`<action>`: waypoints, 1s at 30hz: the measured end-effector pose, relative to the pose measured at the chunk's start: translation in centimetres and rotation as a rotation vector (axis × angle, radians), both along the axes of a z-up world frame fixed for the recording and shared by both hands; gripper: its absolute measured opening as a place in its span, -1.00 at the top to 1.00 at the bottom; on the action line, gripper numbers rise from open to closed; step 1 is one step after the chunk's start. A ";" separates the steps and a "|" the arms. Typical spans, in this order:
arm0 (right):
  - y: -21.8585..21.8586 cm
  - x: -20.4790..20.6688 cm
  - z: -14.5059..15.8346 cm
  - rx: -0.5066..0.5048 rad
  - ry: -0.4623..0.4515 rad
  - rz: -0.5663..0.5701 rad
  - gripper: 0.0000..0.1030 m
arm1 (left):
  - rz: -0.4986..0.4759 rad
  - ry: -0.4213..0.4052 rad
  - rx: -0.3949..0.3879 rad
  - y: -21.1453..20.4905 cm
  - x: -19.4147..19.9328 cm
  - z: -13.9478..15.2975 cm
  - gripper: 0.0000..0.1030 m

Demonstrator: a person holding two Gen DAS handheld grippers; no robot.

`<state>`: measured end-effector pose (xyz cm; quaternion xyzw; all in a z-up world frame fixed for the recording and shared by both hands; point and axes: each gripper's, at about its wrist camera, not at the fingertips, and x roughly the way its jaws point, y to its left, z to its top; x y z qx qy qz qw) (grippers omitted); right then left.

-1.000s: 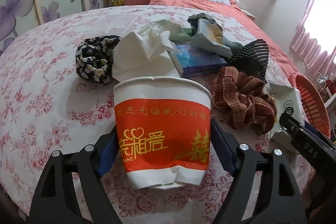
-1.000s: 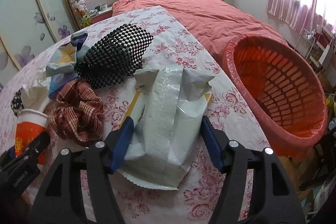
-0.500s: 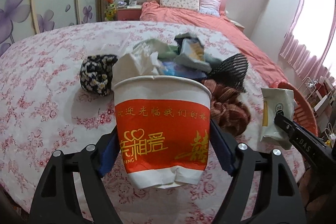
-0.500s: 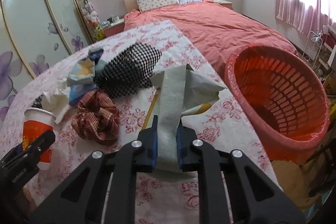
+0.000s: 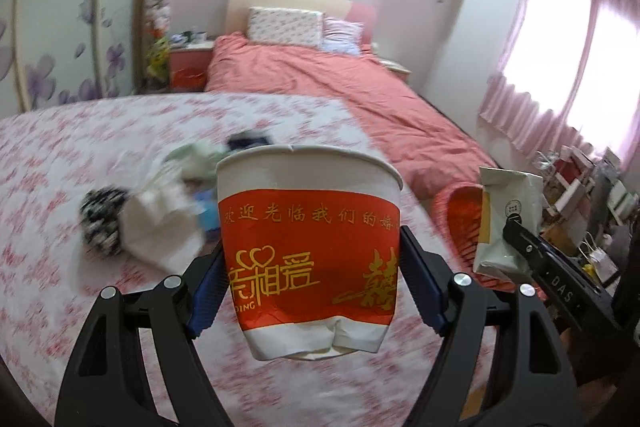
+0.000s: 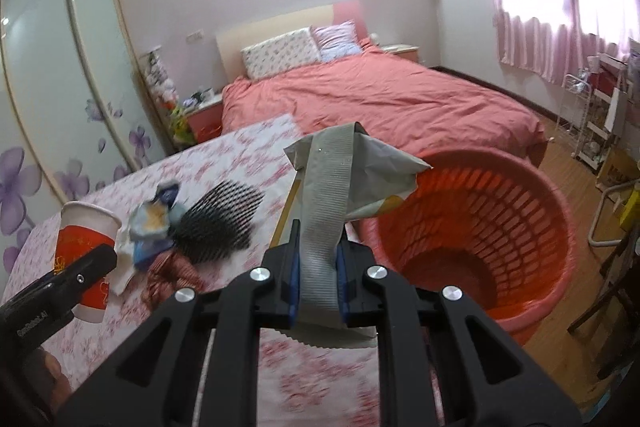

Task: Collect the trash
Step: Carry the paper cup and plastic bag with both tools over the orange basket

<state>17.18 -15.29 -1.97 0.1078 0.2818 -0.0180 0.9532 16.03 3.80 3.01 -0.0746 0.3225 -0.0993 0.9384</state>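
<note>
The left gripper (image 5: 310, 291) is clamping the red-and-white paper cup (image 5: 310, 247) above the floral tabletop (image 5: 60, 267). The right gripper (image 6: 318, 279) is pinching the crumpled grey pouch (image 6: 344, 179) left of the orange basket (image 6: 532, 211).

The right gripper (image 6: 318, 277) is pinching a crumpled grey packet (image 6: 340, 183) above the floral tabletop (image 6: 224, 167), beside the orange basket (image 6: 536, 195).

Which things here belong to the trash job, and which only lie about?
Job: paper cup, crumpled foil bag, red basket.
Lying about: black mesh piece, plaid cloth, floral scrunchie.
</note>
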 end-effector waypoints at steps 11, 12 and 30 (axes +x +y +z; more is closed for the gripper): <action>-7.1 0.1 0.8 0.007 -0.044 -0.150 0.70 | -0.215 -0.034 0.001 -9.1 3.0 0.6 -0.50; -7.9 0.2 0.7 0.007 -0.046 -0.162 0.70 | -0.240 -0.034 -0.001 -10.2 3.4 0.6 -0.50; -17.0 2.6 -3.6 0.094 0.012 -0.294 0.68 | -0.456 0.022 0.021 -19.9 6.5 -2.6 -0.50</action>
